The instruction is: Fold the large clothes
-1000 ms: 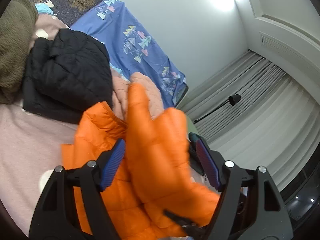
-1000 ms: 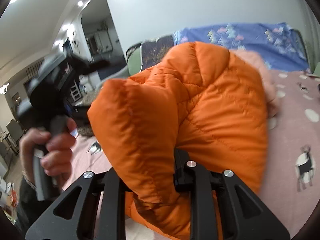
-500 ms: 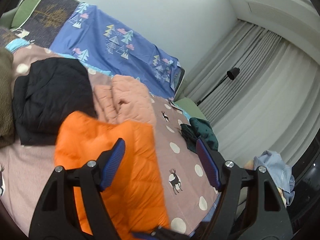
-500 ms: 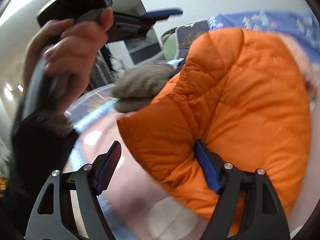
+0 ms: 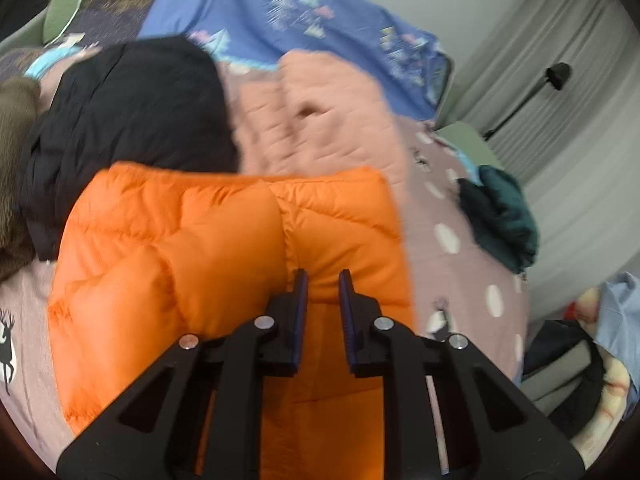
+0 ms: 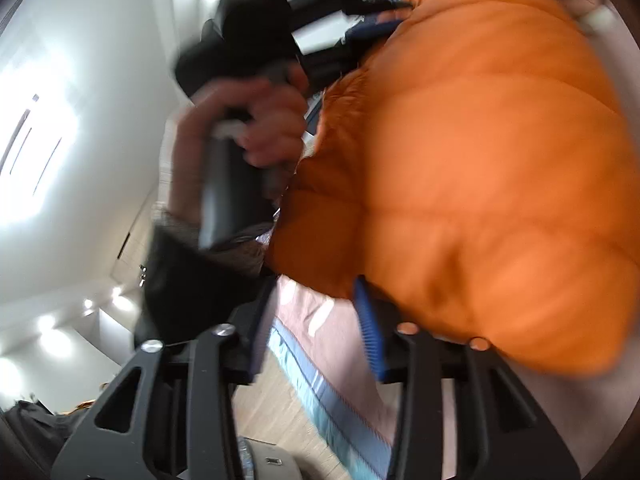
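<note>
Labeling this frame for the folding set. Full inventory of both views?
orange jacket: 1, orange, puffy, on the bed nearest the camera
black jacket: 1, black, behind the orange one, on the left
pink jacket: 1, peach pink, behind the orange one, on the right
brown garment: 1, olive brown, far left edge
teal garment: 1, dark teal, right side of the bed
sheet: 1, mauve with white dots and deer
blue cover: 1, blue with a tree print, at the wall
lamp: 1, black, by the grey curtains
left gripper: fingers nearly closed on an orange jacket fold
right gripper: fingers open, at the jacket's edge
</note>
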A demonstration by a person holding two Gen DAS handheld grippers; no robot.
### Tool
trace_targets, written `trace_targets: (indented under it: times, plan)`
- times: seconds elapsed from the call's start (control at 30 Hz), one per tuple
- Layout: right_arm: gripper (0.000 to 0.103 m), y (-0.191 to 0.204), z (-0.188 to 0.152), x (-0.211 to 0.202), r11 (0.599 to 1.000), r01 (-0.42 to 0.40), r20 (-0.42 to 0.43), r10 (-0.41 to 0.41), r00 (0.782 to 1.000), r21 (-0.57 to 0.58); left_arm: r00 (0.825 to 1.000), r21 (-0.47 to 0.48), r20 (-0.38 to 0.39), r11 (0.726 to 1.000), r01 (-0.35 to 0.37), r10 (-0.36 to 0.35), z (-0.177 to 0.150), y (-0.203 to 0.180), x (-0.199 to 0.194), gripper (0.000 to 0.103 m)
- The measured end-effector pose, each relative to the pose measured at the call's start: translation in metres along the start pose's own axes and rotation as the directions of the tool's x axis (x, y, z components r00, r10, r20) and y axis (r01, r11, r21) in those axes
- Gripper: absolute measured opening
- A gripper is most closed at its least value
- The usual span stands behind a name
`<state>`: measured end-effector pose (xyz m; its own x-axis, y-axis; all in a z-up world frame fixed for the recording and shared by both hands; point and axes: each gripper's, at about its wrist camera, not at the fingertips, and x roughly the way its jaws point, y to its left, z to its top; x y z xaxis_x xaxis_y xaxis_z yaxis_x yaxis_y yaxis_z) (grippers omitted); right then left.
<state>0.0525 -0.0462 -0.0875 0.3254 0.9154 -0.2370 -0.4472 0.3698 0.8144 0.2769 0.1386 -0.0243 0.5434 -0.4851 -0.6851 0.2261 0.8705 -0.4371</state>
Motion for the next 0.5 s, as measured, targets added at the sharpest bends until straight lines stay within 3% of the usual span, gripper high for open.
trace_targets:
  times: [0.17,0.23,0.33,0.5]
  plan:
    - [0.035,0.024,0.025,-0.036,0.980,0.175,0.122,-0.162,0.979,-0.098,0.997,0.034,0.052,0.997,-0.062,0.060,-0.015,0.018,0.004,0.011]
    - [0.035,0.036,0.051,-0.049,0.949,0.297,0.228,-0.267,0.937,-0.109,0.993,0.056,0.091,0.995,-0.079,0.074,-0.021,0.019,0.001,0.011]
    - [0.036,0.046,0.106,-0.044,0.908,0.414,0.308,-0.376,0.874,-0.066,0.986,0.068,0.155,0.995,-0.079,0.068,-0.029,0.021,-0.009,0.011]
    - [0.036,0.030,0.169,-0.008,0.853,0.520,0.305,-0.506,0.807,0.039,0.967,0.060,0.235,0.992,-0.111,0.094,-0.040,0.025,-0.016,0.011]
